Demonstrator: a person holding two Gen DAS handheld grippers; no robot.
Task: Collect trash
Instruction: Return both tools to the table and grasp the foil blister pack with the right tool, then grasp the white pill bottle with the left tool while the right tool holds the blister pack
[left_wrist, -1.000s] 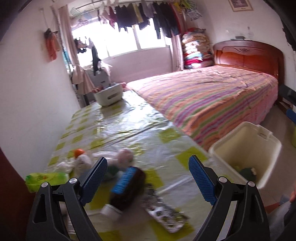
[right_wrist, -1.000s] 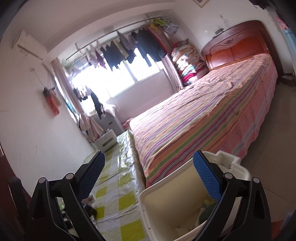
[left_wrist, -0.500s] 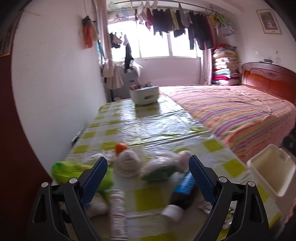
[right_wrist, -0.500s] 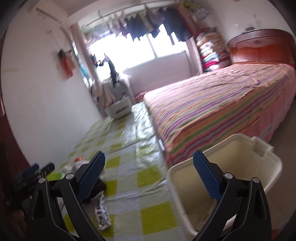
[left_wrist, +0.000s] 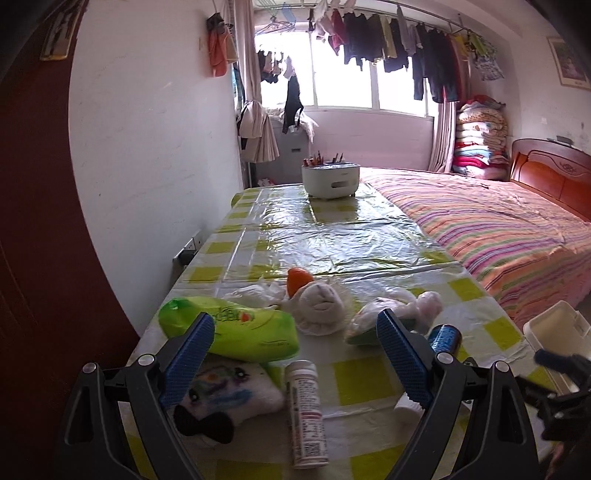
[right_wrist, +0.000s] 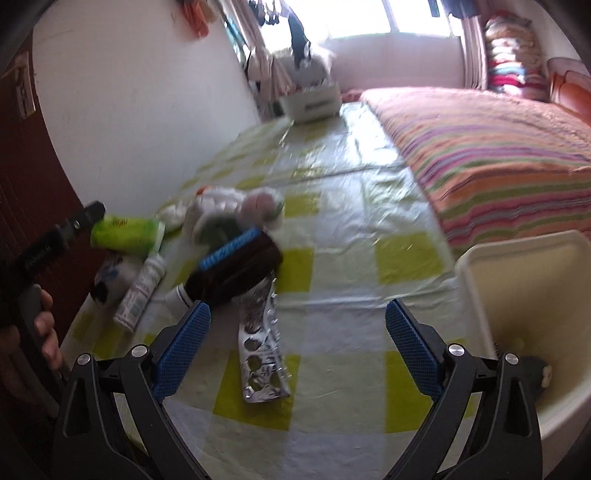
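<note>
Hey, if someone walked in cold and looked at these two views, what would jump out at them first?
Probably the heap of litter at the near end of the checked table: a bright green packet, a white tube, a dark brown bottle and an emptied blister pack. Next, the striped bed on the right, with a cream bin at the table's corner. Both tongs, left and right, gape open, empty.

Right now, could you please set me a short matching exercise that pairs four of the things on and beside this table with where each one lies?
Things:
1. green packet
2. blister strip
3. cream bin
4. white holder

Places:
A. beside the table's right edge
B. far end of the table
C. flat on the cloth, ahead of the open right gripper
D. behind the open left gripper, near the wall

Pairs: 1-D, 2-C, 3-A, 4-B
</note>
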